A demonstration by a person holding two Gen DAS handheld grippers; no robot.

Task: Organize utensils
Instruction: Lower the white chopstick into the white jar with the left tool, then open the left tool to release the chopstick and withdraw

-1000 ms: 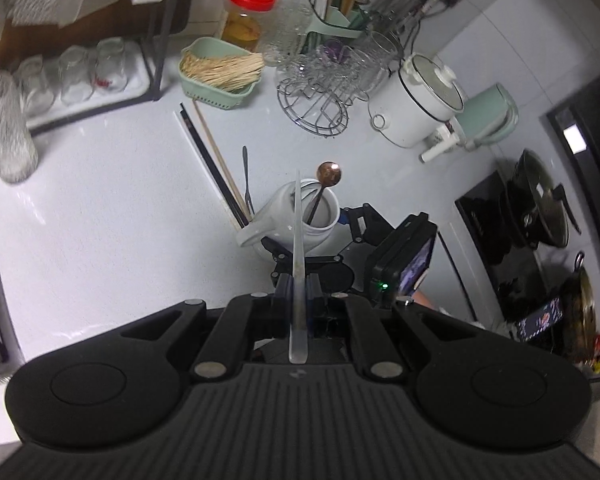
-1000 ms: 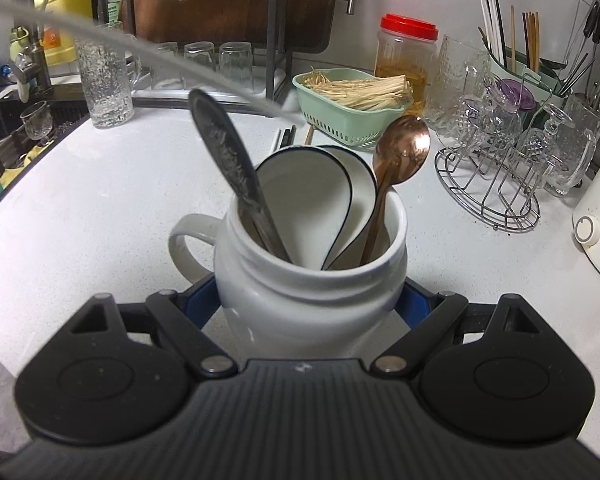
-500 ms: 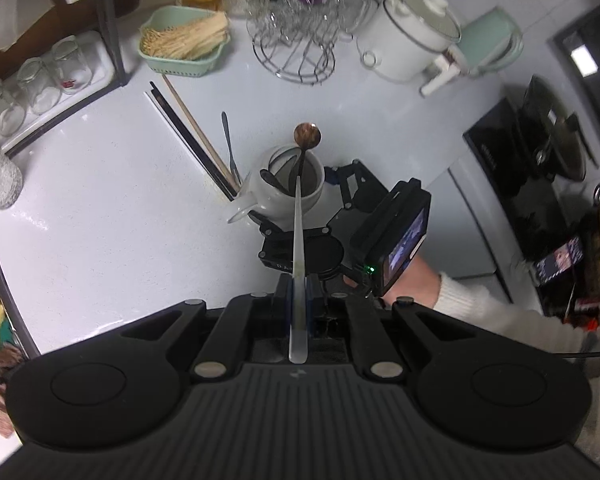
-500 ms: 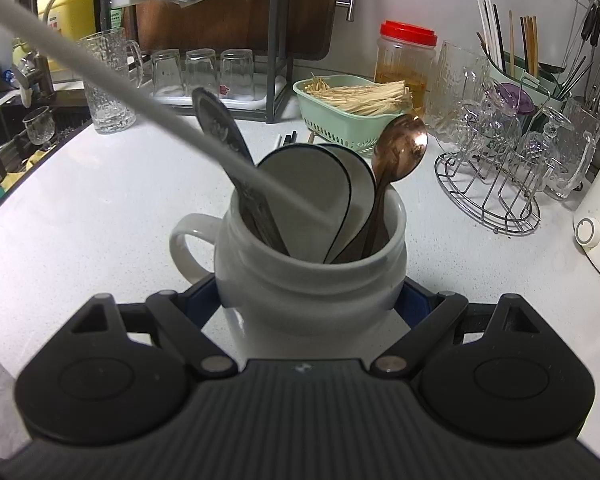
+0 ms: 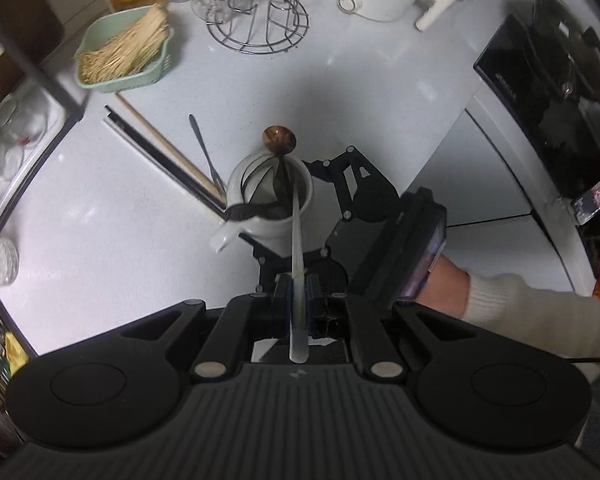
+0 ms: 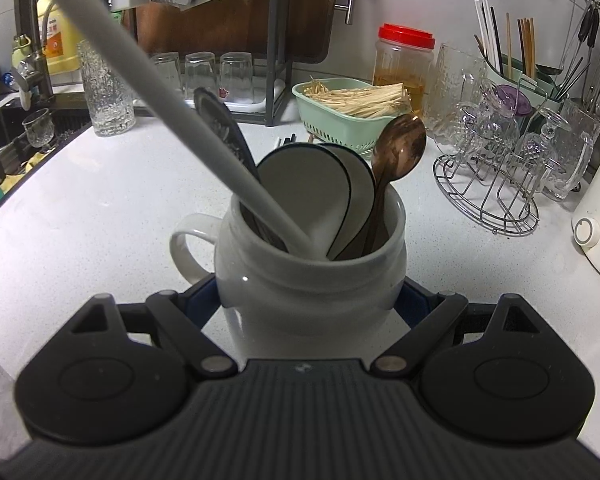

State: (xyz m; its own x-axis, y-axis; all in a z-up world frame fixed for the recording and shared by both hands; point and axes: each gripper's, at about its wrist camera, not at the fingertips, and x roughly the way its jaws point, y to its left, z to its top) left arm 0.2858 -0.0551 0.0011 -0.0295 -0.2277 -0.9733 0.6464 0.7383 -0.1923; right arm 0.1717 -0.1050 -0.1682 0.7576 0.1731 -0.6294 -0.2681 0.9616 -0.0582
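The left tool (image 5: 298, 294) pinches a long white chopstick (image 5: 297, 256), its far end dipped inside the white ceramic mug (image 5: 274, 216) on the white table (image 5: 100, 208). The right tool (image 6: 310, 300) clamps the mug (image 6: 312, 280) from both sides, handle pointing left. Inside stand two white black-rimmed spoons (image 6: 312, 188), a copper spoon (image 6: 400, 148) and a patterned grey spoon (image 6: 220, 120). Just beside the mug, chopsticks (image 5: 164, 152) and a small metal fork (image 5: 204, 148) lie on the table; farther back sits a green basket (image 5: 124, 52) of sticks.
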